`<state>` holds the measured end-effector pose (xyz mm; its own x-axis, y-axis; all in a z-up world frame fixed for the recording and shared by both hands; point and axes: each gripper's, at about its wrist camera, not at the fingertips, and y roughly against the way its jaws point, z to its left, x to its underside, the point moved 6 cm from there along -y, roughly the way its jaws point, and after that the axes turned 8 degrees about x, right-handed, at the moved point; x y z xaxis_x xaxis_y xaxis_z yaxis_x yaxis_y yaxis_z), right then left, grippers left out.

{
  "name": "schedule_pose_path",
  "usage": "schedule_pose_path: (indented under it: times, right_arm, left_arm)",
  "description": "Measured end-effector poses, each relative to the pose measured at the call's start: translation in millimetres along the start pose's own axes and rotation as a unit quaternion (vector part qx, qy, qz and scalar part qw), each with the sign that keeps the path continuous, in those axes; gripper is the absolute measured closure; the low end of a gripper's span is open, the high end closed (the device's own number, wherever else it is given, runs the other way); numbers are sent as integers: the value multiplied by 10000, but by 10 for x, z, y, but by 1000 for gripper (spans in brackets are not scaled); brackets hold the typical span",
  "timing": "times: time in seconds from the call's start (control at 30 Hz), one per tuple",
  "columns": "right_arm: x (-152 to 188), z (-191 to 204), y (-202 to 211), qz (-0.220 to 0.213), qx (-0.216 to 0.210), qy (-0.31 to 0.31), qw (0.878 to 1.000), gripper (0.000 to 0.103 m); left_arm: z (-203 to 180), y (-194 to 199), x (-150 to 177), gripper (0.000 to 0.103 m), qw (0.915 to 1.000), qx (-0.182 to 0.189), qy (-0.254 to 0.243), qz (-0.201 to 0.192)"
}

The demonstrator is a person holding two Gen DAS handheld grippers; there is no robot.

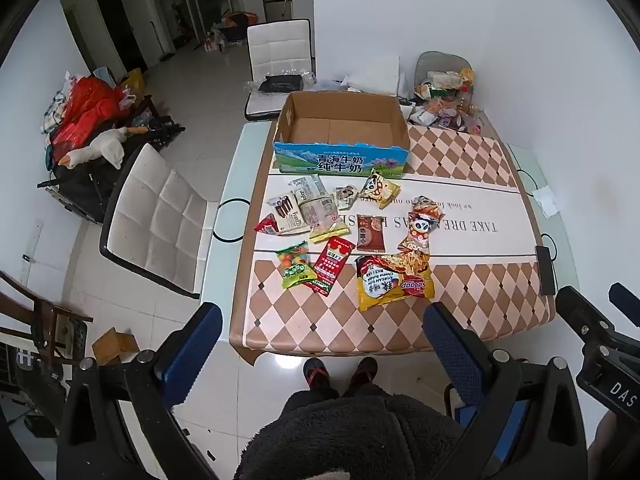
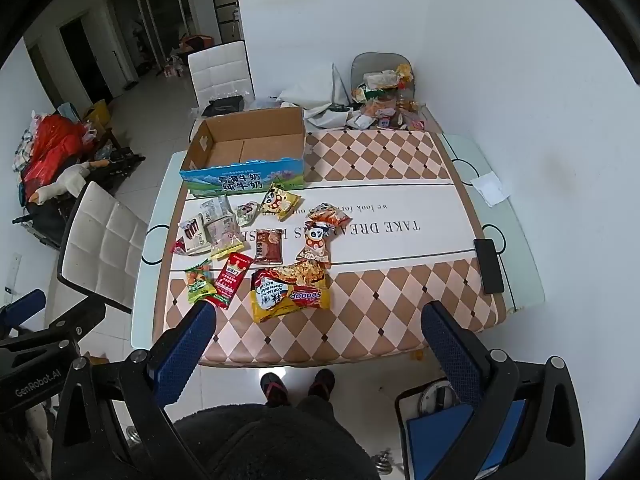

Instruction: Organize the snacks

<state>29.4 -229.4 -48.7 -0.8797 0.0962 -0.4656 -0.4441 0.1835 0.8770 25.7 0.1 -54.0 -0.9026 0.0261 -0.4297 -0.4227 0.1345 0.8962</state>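
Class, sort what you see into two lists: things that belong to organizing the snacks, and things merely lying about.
For the job:
cardboard box
noodle packet
red sachet
green candy bag
brown packet

Lying about:
black phone
white chair
folded tissue

Sharp, evenly lit fisheye views; edges bend, corners black.

Surroundings: dining room, tiled floor, white walls.

The bench (image 1: 460,312) carries a diamond-pattern cover; a black phone (image 1: 545,270) lies at its right edge, with a white paper slip (image 1: 546,200) farther back on the glass margin. A cluttered wire basket (image 1: 444,80) occupies the far right corner. White padded chairs stand at the left side (image 1: 156,216) and far end (image 1: 278,50). A red bag pile (image 1: 86,108) and plush goose (image 1: 104,148) rest at far left.
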Motion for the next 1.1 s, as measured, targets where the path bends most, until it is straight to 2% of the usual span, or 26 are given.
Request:
schedule_pose_path:
  times: [0.47,1.1]
  right_arm:
    - [9,19,-30,13,-63,90,9999,0]
    - [29,188,56,-43,-92,161,9998,0]
  left_arm:
    - [37,-19,17,0,10000,28,1,55]
    - [115,91,19,0,10000,-31,2,-68]
